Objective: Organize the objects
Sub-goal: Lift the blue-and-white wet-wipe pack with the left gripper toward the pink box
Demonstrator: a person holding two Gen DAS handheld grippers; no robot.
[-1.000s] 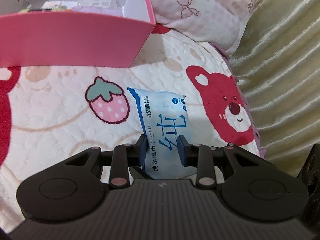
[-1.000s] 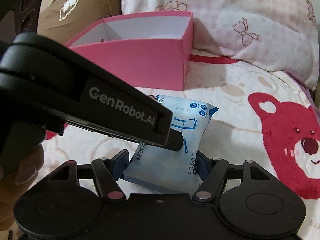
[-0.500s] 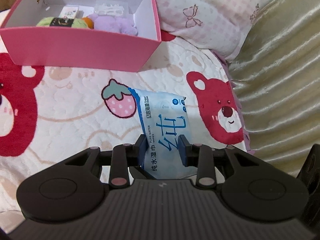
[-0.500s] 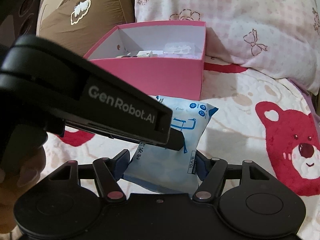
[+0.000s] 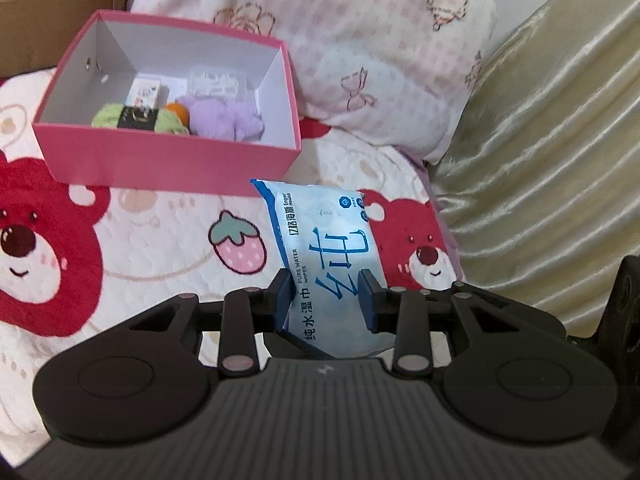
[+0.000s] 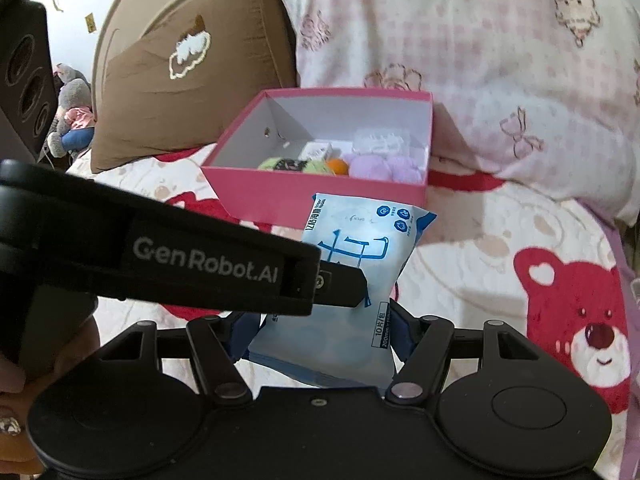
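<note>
A blue and white pack of wet wipes (image 5: 326, 256) is held above the bed by both grippers. My left gripper (image 5: 326, 296) is shut on its near end. My right gripper (image 6: 320, 332) is shut on the same pack (image 6: 360, 248), with the left gripper's arm (image 6: 200, 264) crossing in front. An open pink box (image 5: 172, 160) stands beyond the pack and holds a green yarn ball (image 5: 136, 118), a purple fluffy thing (image 5: 224, 116), a small orange ball (image 5: 178, 110), a small card box and a clear packet. The box also shows in the right wrist view (image 6: 320, 196).
The bed has a white quilt with red bears (image 5: 44, 248) and a strawberry (image 5: 238, 246). A pink checked pillow (image 5: 380, 60) lies behind the box, a brown pillow (image 6: 188, 72) to its left. A gold satin curtain (image 5: 540, 160) hangs at the right.
Both grippers have risen with the wipes pack. The view now looks down into the pink box, and its contents show.
</note>
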